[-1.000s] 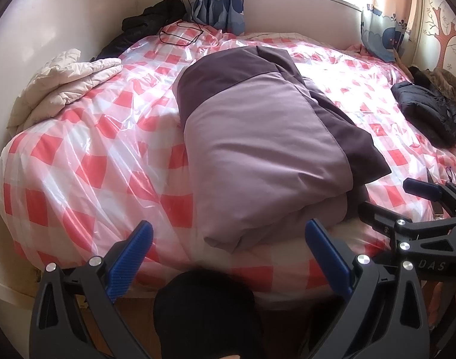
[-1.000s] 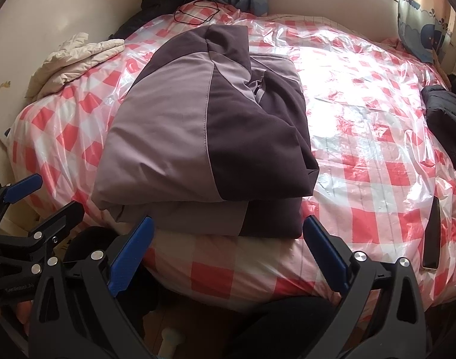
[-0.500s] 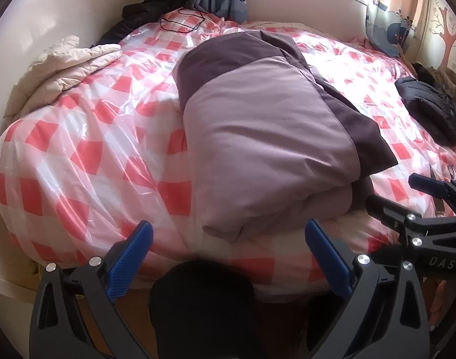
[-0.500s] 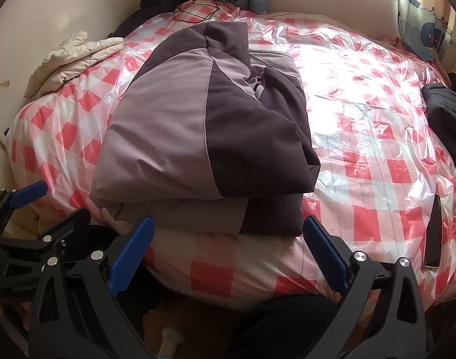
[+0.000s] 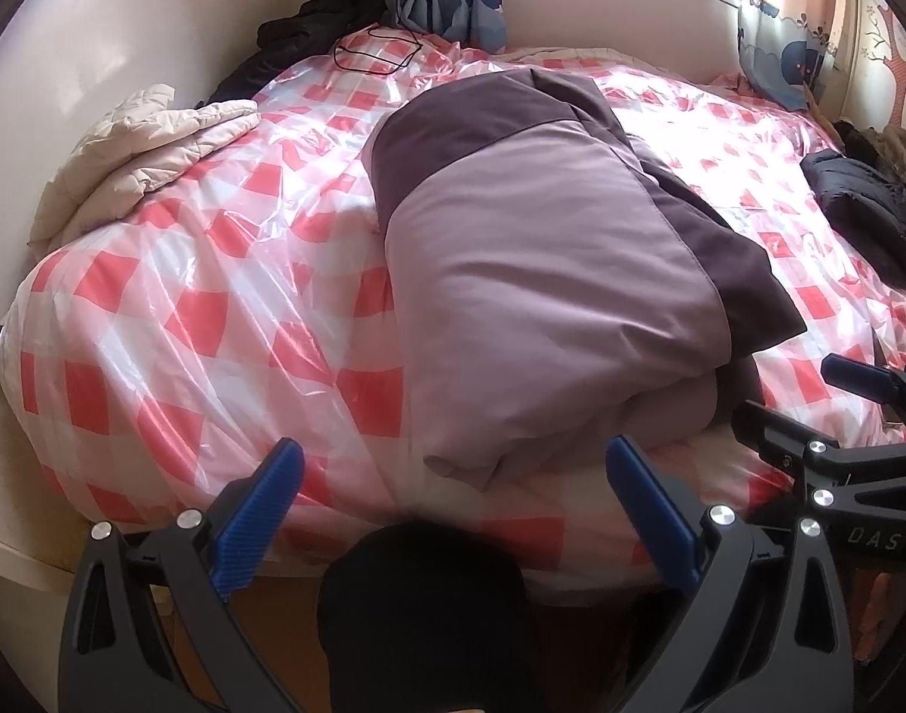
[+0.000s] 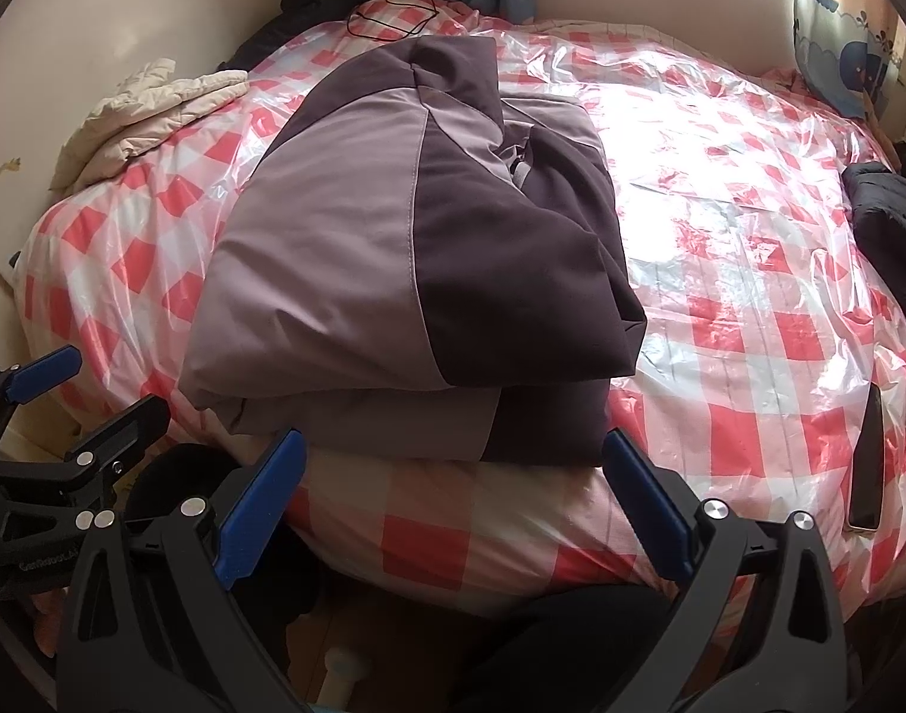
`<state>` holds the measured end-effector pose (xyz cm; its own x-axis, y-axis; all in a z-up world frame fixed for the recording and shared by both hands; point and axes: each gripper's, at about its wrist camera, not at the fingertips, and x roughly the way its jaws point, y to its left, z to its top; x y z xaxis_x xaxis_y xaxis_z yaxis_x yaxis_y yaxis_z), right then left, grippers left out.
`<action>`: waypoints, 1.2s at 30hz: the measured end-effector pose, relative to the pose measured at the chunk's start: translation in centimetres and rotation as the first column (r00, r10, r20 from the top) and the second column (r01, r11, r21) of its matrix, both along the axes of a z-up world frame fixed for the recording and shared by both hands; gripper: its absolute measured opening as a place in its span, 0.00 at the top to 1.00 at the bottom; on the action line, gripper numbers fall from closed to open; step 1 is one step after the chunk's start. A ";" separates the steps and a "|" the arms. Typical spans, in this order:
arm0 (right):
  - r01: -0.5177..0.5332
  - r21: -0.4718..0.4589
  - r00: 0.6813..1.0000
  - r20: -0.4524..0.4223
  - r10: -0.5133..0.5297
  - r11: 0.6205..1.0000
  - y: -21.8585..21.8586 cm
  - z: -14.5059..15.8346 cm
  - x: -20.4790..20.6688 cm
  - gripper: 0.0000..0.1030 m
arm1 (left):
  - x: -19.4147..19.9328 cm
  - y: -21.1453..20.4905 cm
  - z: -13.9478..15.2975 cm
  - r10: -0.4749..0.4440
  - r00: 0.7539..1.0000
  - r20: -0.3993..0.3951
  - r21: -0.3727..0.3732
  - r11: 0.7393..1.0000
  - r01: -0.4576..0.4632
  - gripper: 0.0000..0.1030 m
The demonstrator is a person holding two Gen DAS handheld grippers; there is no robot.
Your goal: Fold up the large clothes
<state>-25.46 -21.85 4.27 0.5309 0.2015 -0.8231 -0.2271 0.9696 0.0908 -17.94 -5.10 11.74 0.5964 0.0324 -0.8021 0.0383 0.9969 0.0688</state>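
Folded purple jacket (image 6: 405, 273) lies on bed (image 6: 750, 356); phone (image 6: 867, 475), black coat (image 5: 869, 208), cream jacket (image 5: 144, 160) around. Left gripper (image 5: 453, 511) and right gripper (image 6: 453, 505): jaws spread, empty.

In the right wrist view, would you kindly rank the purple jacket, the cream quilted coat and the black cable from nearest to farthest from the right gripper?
From the right gripper:
1. Purple jacket, folded, straight ahead at the bed's near edge.
2. Cream quilted coat, further back on the left, by the wall.
3. Black cable, at the bed's far end.
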 end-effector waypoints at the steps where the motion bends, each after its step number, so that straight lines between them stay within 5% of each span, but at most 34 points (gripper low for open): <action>1: 0.000 -0.001 1.000 0.001 0.000 1.000 0.0 0.0 0.0 0.07 | 0.0 0.0 0.0 0.000 1.000 -0.001 -0.002 1.000 0.000 0.05; 17: -0.001 0.003 1.000 -0.005 0.001 1.000 -0.2 -0.3 0.1 0.07 | 0.4 0.8 -0.1 -0.009 0.999 -0.035 -0.120 0.993 0.004 0.06; 29: -0.002 0.010 1.000 -0.009 0.002 1.000 -0.3 -0.6 0.2 0.07 | 0.5 0.3 -0.3 -0.001 0.999 -0.042 -0.048 0.999 -0.001 0.06; 33: -0.001 0.015 1.000 -0.022 0.001 1.000 -0.5 -1.1 0.4 0.07 | 0.1 1.2 -0.1 -0.008 1.000 -0.022 -0.160 0.987 0.004 0.06; 36: 0.001 0.018 1.000 -0.023 -0.001 1.000 -0.7 -1.1 0.4 0.07 | -0.1 1.0 0.3 -0.006 1.000 0.007 -0.112 0.994 0.007 0.08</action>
<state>-25.09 -22.50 3.17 0.5122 0.2161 -0.8312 -0.2237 0.9680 0.1138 -18.01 -4.11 12.00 0.6012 -0.0616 -0.7967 0.0446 0.9981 -0.0435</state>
